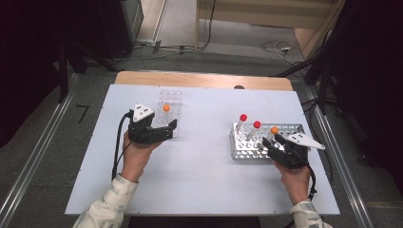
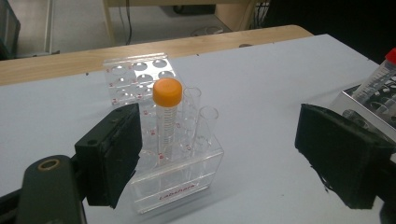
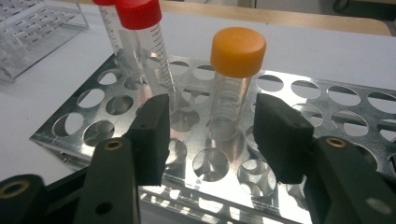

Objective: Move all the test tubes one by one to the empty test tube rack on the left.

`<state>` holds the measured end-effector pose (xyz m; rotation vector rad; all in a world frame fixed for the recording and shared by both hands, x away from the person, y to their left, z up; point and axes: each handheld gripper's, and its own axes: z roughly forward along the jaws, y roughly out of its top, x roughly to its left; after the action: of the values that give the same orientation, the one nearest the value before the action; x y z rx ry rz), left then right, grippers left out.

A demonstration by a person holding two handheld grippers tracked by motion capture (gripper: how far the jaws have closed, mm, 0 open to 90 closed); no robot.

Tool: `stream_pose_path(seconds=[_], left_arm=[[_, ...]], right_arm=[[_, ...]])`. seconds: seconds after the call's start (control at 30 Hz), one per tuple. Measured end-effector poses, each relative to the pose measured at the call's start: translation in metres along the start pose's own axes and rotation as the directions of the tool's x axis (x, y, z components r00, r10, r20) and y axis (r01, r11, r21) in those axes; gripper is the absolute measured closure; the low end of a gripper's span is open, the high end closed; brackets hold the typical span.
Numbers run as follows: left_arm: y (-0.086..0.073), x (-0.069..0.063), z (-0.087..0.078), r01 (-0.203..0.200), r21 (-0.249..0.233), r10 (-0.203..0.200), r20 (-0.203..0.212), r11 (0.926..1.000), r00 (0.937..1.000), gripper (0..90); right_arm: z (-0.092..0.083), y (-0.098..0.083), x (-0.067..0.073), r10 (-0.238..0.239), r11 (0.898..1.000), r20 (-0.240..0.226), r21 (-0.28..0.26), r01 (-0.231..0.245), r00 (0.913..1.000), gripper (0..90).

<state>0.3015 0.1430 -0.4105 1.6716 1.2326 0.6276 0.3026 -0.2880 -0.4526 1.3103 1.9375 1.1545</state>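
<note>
A clear plastic rack (image 1: pixel 170 99) at the table's left holds an orange-capped tube (image 1: pixel 166 108). My left gripper (image 1: pixel 168 130) rests open just in front of it. In the left gripper view the tube (image 2: pixel 167 112) stands upright in the rack (image 2: pixel 173 182) beside two uncapped tubes (image 2: pixel 205 126), ahead of the spread jaws (image 2: pixel 222 126). A metal rack (image 1: pixel 290 129) at the right carries two red-capped tubes (image 1: pixel 243 118) and an orange-capped tube (image 1: pixel 274 130). My right gripper (image 3: pixel 212 112) is open, its pads on either side of that orange tube (image 3: pixel 236 70) without touching it.
The metal rack (image 3: pixel 327 98) has many empty holes around the tubes. The red-capped tubes (image 3: pixel 140 37) stand just left of the orange one in the right gripper view. The white board ends at a wooden table edge (image 1: pixel 204 79) at the back. Cables lie on the floor beyond.
</note>
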Motion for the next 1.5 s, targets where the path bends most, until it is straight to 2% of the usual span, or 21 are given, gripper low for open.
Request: stream_pose_path(seconds=[0.4, 0.6, 0.9, 1.1, 1.3, 1.5], left_arm=[[-0.001, -0.001, 0.001, 0.0, 0.005, 0.0, 0.0, 1.0, 1.0, 15.4], [-0.001, -0.001, 0.001, -0.001, 0.006, 0.001, 0.001, 1.0, 1.0, 15.5], [-0.001, -0.001, 0.001, 0.0, 0.006, 0.0, -0.003, 1.0, 1.0, 15.5], [-0.001, -0.001, 0.001, 0.001, 0.005, -0.001, -0.004, 1.0, 1.0, 15.5], [-0.001, -0.001, 0.0, 0.0, 0.002, 0.0, -0.002, 1.0, 1.0, 15.5], [0.0, 0.0, 0.0, 0.003, 0.001, -0.003, -0.002, 1.0, 1.0, 15.5]], right_arm=[[0.007, 0.0, -0.001, 0.009, 1.0, 0.014, -0.002, -0.009, 0.9999, 70.6], [0.005, 0.002, -0.001, 0.013, 1.0, 0.019, -0.012, -0.013, 0.9997, 71.5], [-0.016, 0.022, 0.0, 0.012, 0.997, 0.023, -0.077, -0.01, 0.9997, 71.8], [-0.03, 0.032, 0.005, -0.013, 0.994, 0.033, -0.11, 0.017, 0.9994, 71.8], [-0.037, 0.036, 0.014, -0.027, 0.993, -0.003, -0.115, 0.026, 0.9996, 71.8], [-0.035, 0.038, 0.028, -0.05, 0.993, -0.051, -0.109, 0.044, 0.9974, 71.8]])
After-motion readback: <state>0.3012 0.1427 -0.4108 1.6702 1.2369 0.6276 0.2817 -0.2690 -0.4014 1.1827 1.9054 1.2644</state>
